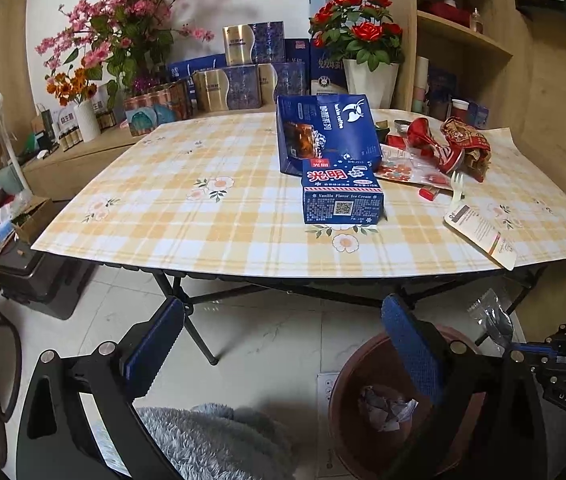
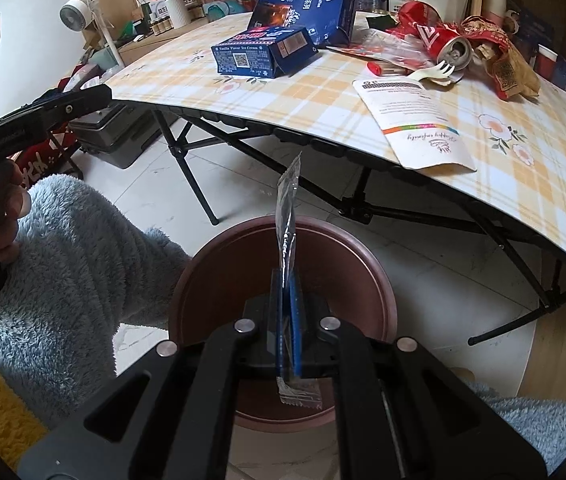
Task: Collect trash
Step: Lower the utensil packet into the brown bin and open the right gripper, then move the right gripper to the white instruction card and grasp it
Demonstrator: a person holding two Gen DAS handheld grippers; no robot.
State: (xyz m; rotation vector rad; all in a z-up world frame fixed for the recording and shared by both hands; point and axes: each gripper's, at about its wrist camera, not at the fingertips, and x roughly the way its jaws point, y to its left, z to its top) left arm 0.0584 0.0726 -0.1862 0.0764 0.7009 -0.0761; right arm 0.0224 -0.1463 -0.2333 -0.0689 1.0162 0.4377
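The folding table (image 1: 211,208) carries a yellow plaid tablecloth with flower prints and stands on black crossed legs over a pale tiled floor. Below its near edge, on the floor, stands the brown round trash bin (image 2: 211,280); crumpled paper (image 1: 387,408) lies inside it.

On the tablecloth, the blue coffee box (image 1: 325,132) stands tilted behind the blue vanilla ice cream box (image 1: 343,196), the two touching. To their right lies a cluster of litter: a crushed red soda can (image 2: 443,46), a red and brown snack bag (image 2: 499,64), a white printed pouch (image 2: 415,120) overhanging the table edge, and a pale plastic fork (image 2: 439,70) resting beside the can.

The left gripper (image 1: 283,344) is wide open, its blue-padded fingers well apart and holding nothing; it sits in front of the table, with the bin below its right finger.

The right gripper (image 2: 289,292) is closed, its pads pressed on a clear plastic wrapper (image 2: 289,200). The wrapper stands upright, edge-on in the right wrist view, directly above the bin opening.
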